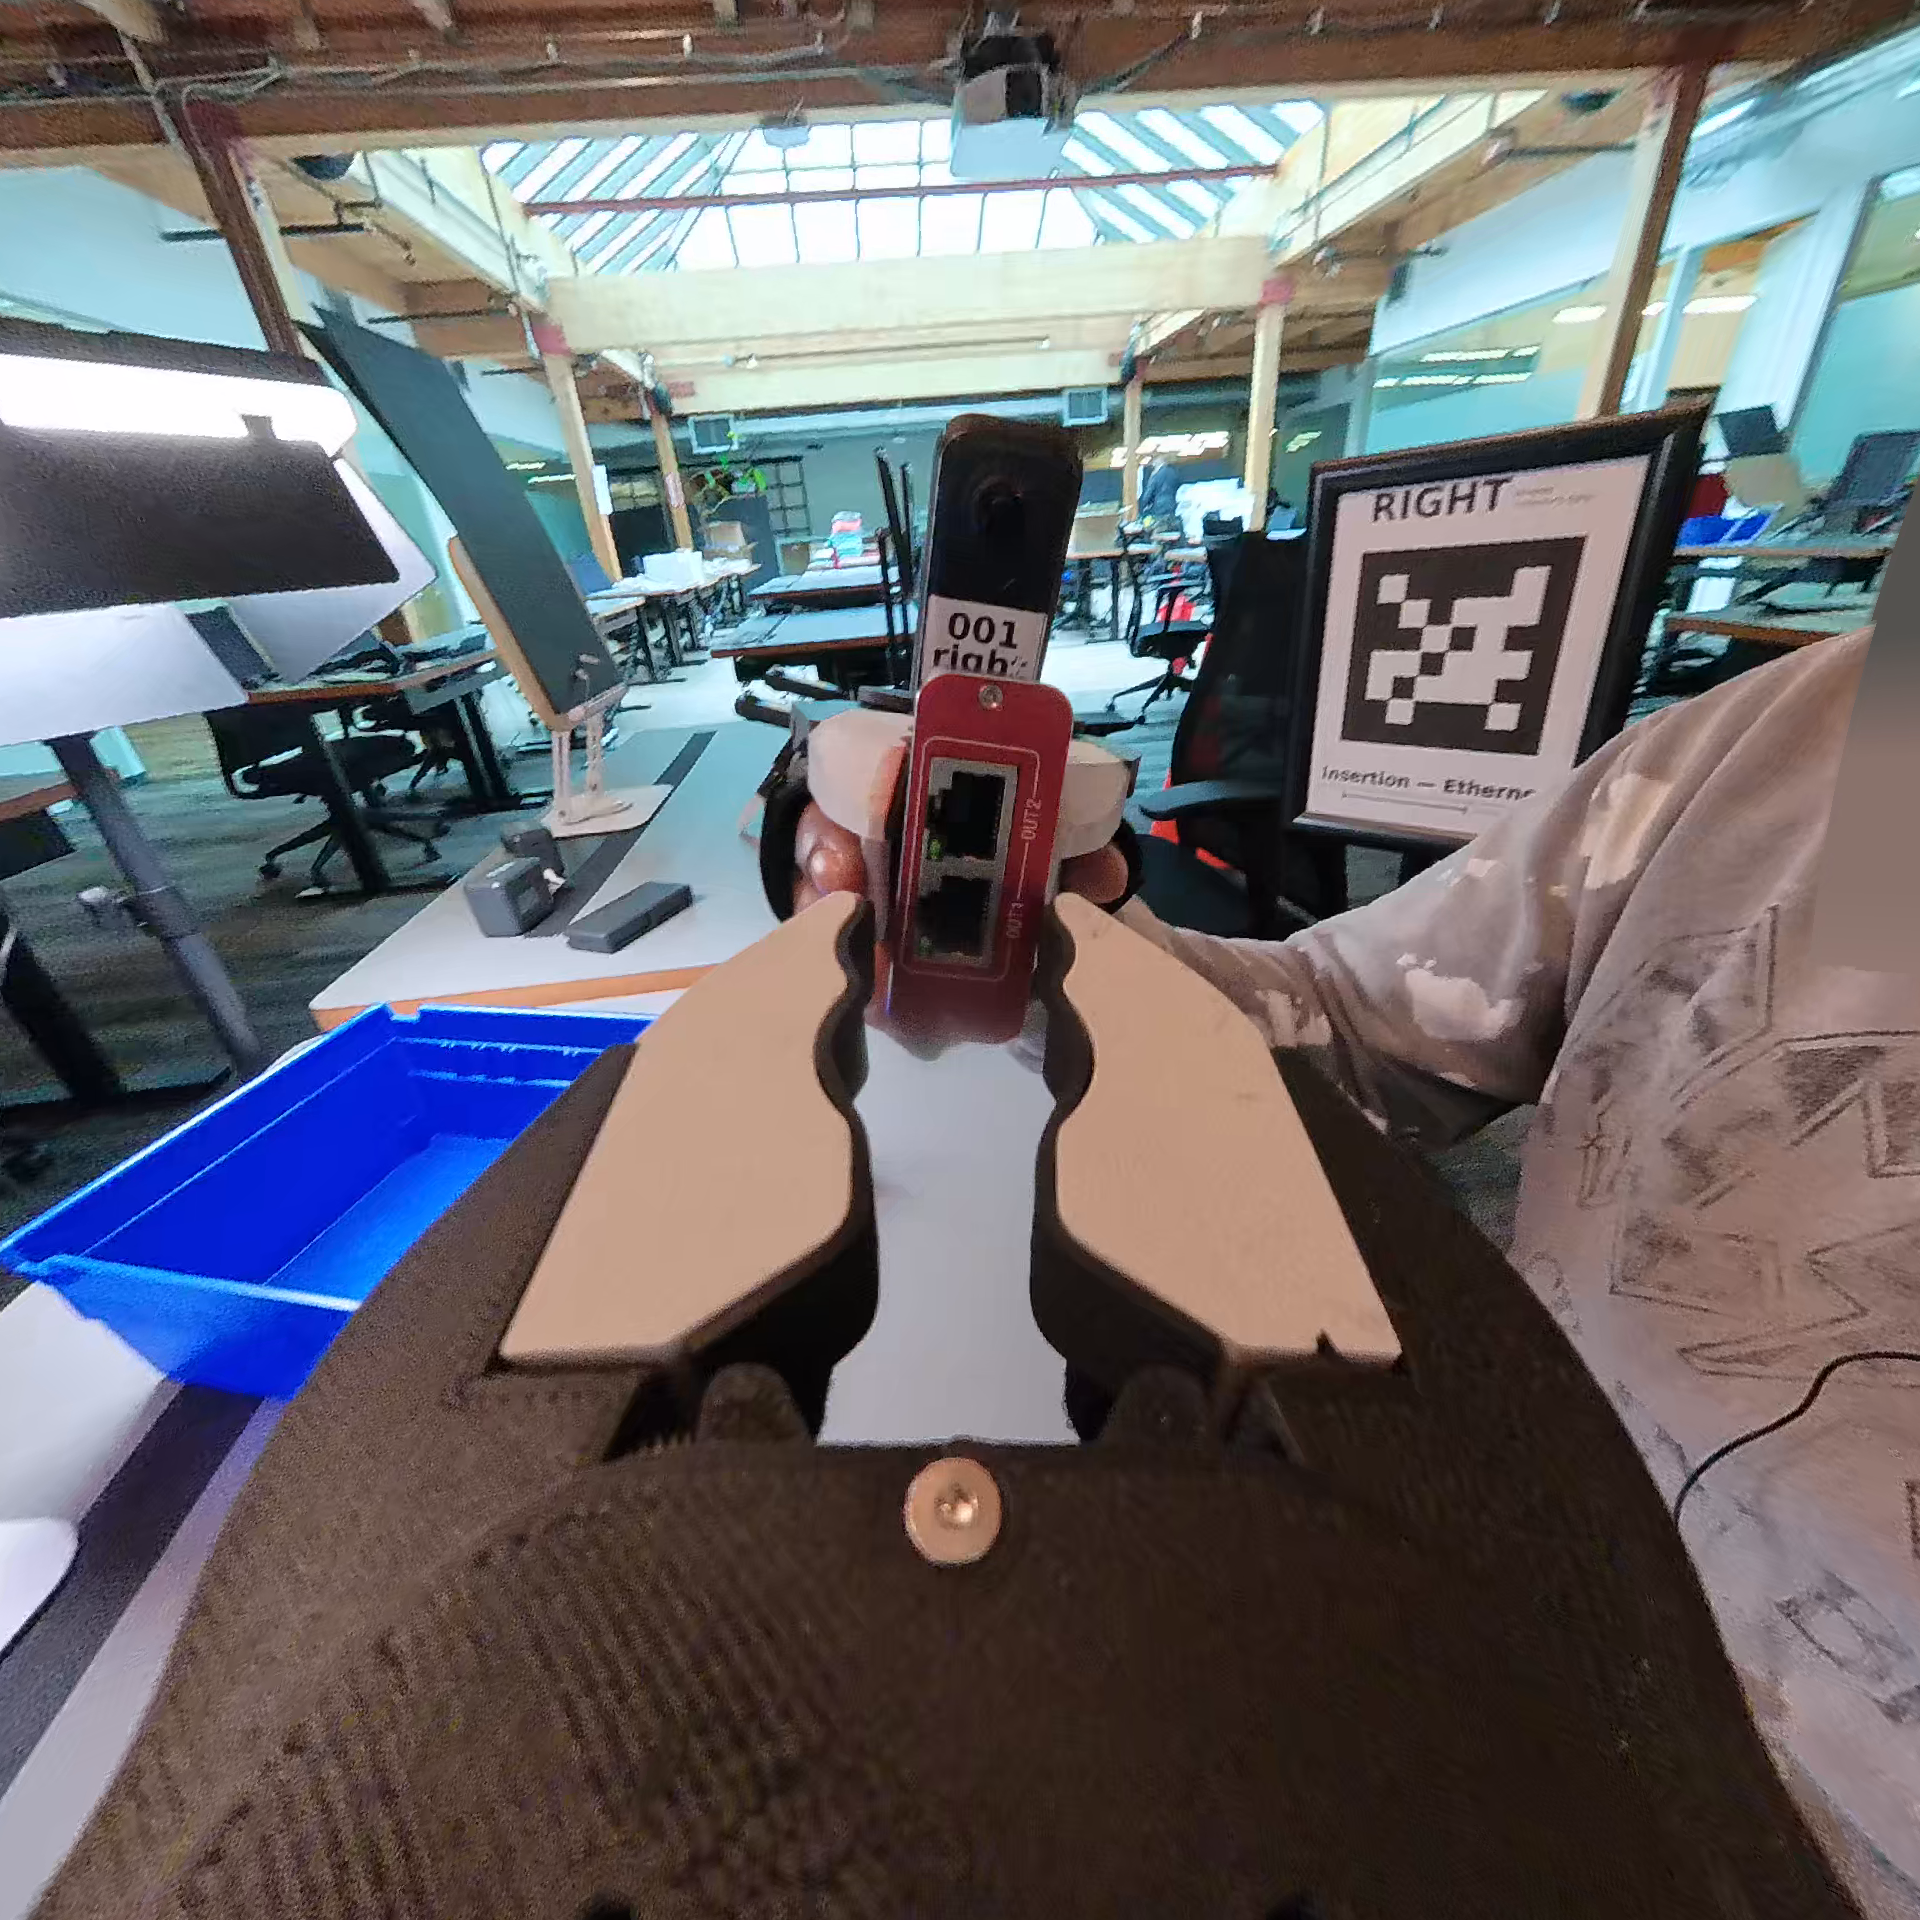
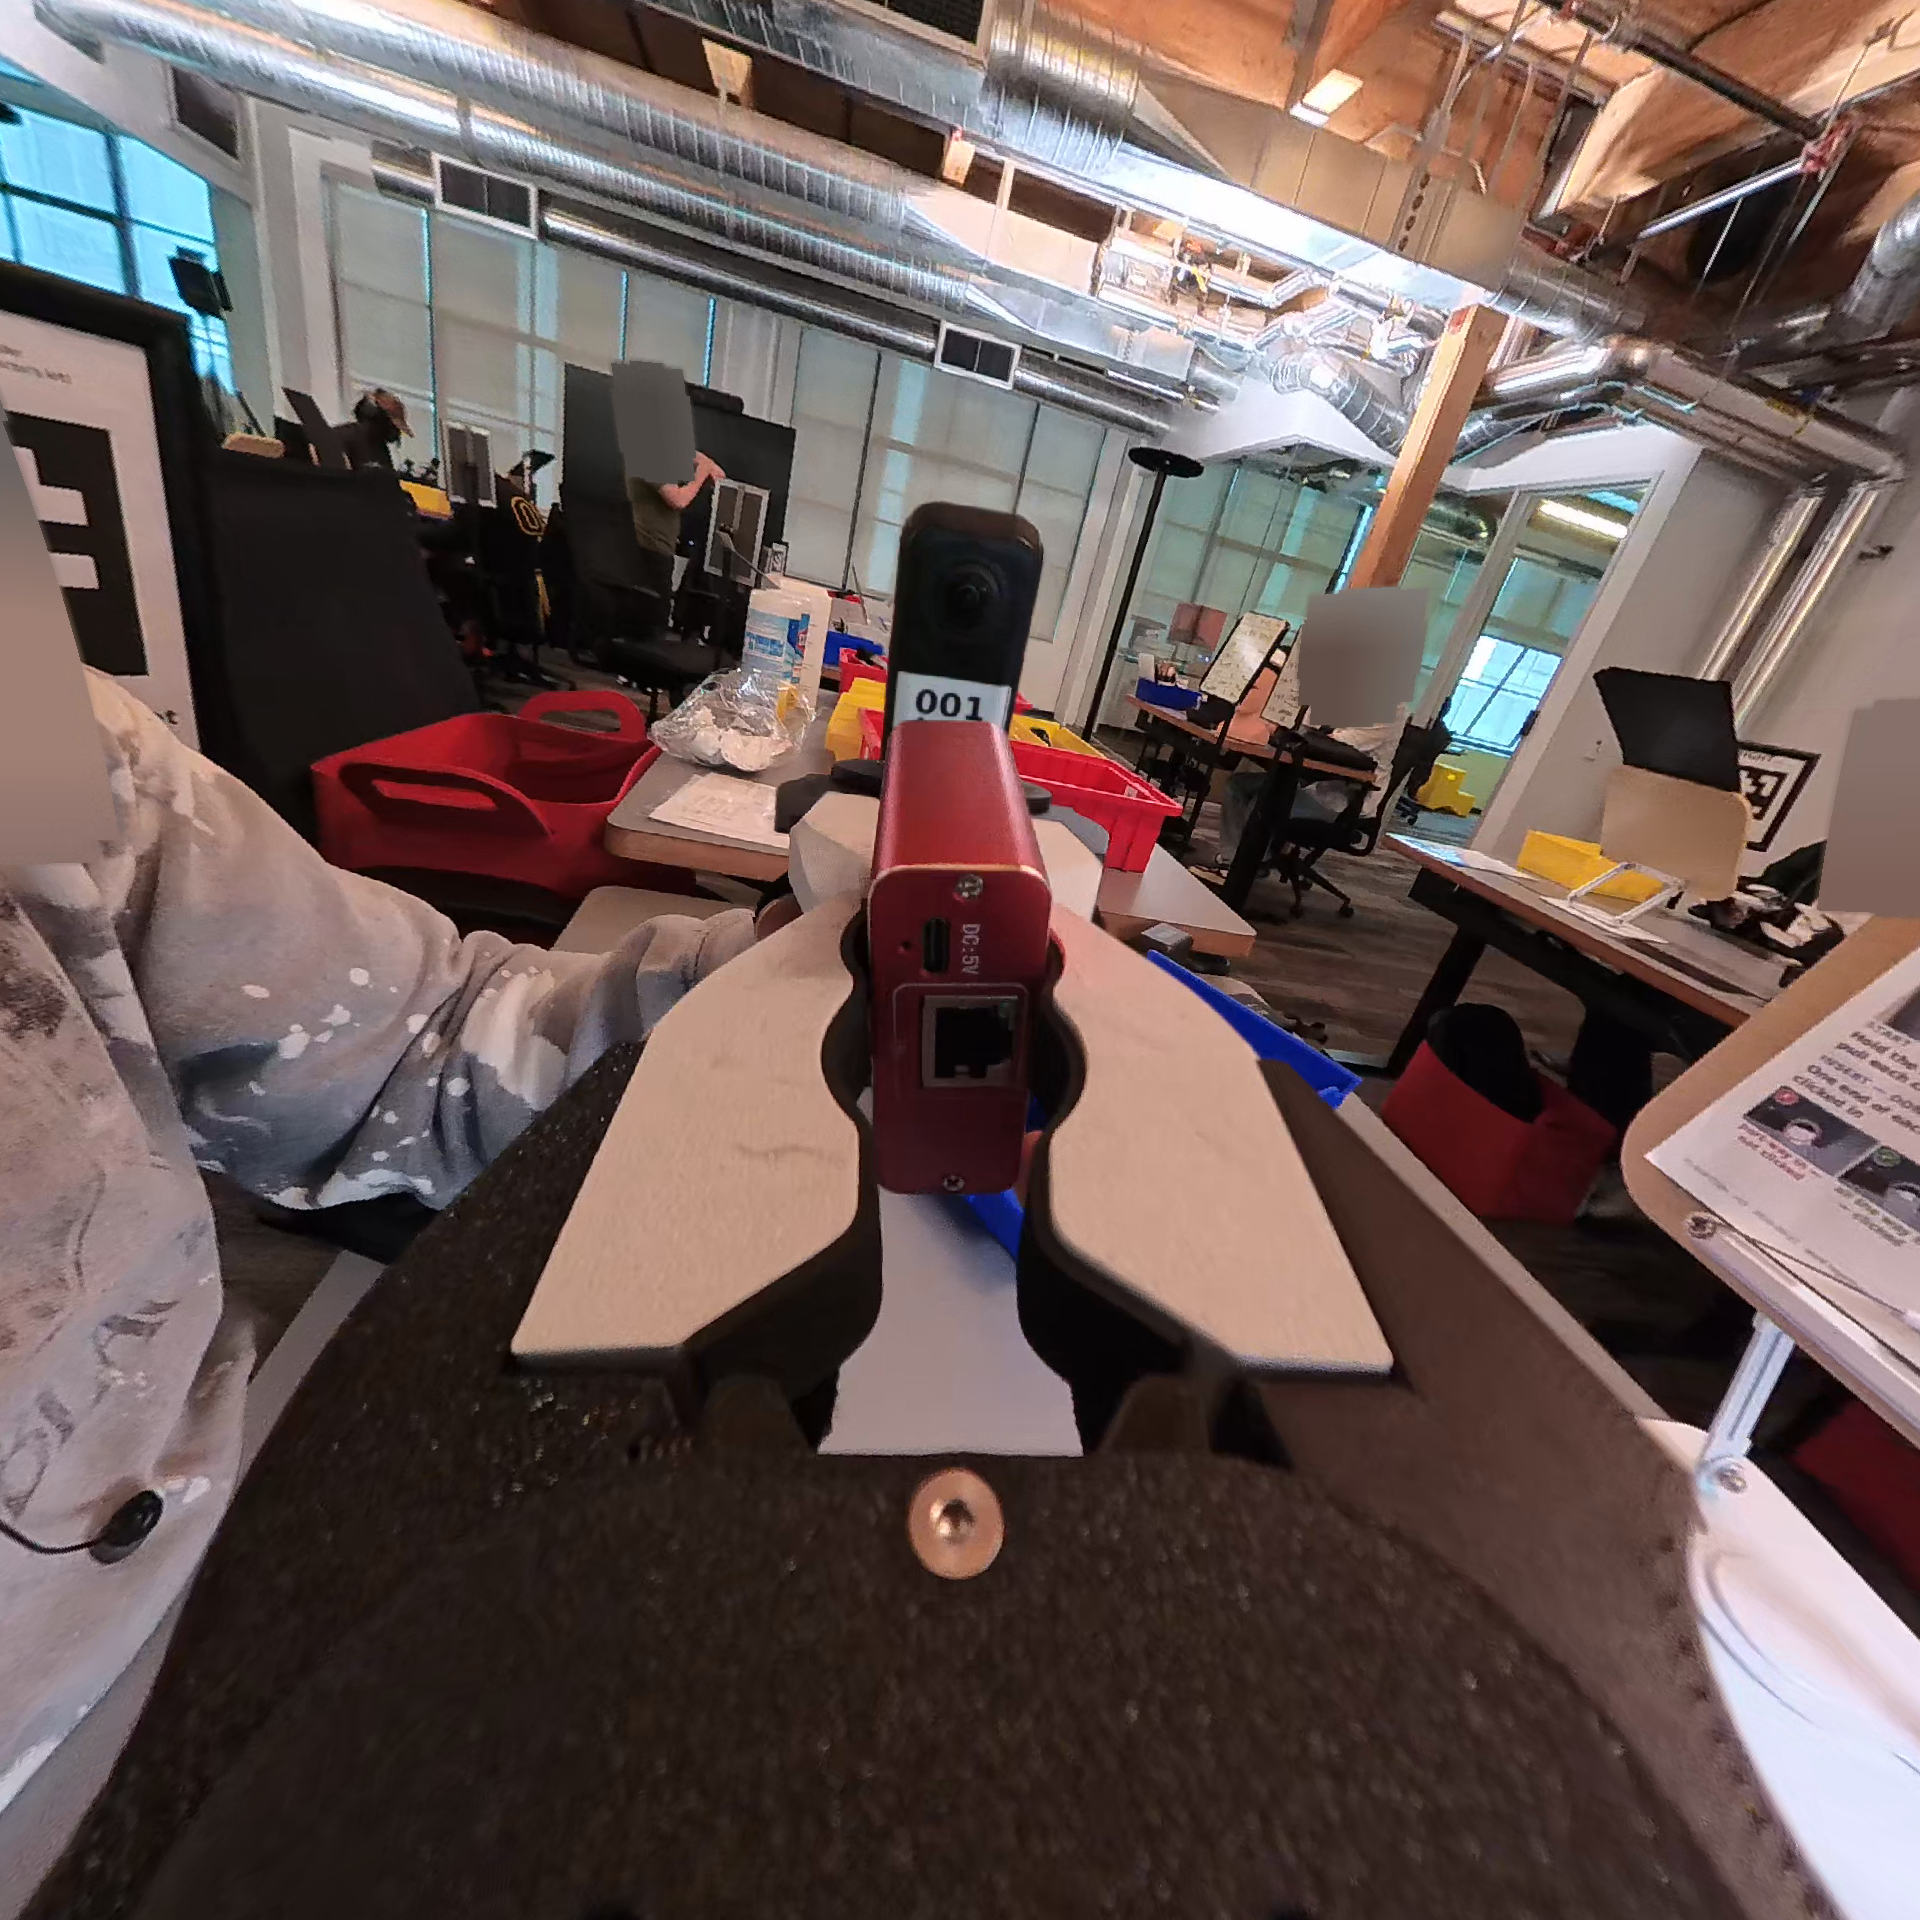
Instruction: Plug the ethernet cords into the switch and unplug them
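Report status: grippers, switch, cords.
Left gripper and right gripper both clamp the red switch, facing each other. All visible ports empty. No cords in view.

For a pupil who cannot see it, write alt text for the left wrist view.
A small red metal switch box, upright with two empty network ports facing the camera, is clamped between the pale fingers of the left hand-held gripper. The right hand-held gripper grips its far end, its black camera above. A blue plastic bin sits lower left.
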A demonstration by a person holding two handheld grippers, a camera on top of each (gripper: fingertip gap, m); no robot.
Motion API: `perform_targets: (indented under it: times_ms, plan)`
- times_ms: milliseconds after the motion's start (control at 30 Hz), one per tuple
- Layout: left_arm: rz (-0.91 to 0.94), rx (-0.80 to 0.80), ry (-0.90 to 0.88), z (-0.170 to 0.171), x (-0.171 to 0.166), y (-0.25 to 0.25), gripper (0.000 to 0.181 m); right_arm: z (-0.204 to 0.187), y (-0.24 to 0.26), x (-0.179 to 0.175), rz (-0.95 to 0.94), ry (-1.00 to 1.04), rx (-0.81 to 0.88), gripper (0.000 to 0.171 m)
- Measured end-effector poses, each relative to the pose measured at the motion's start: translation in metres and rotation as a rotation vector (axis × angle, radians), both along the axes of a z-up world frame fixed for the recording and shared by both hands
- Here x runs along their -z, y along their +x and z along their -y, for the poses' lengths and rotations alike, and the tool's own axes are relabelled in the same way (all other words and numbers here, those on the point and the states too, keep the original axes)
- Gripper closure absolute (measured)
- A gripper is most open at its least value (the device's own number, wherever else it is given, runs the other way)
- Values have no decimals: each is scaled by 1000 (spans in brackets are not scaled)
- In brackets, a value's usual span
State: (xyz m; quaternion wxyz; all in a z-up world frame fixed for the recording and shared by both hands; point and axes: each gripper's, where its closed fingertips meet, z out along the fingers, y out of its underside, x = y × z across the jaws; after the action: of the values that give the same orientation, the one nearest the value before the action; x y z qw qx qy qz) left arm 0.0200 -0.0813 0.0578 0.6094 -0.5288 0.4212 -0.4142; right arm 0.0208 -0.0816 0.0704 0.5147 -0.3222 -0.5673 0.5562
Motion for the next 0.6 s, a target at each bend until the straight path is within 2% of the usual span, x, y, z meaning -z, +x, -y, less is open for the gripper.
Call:
perform_targets:
  times_ms: [267,467,600]
  plan:
    - [-53,-47,-5,-2,3,-1,150,-2,-1,-2,-8,-68,-26,145]
    - [-17,-33,-38,0,-3,-5,143,-4,0,-5,-25,-95,-25,145]
    - [-22,-21,-57,0,-1,-3,145,-2,-9,6,27,-29,12,145]
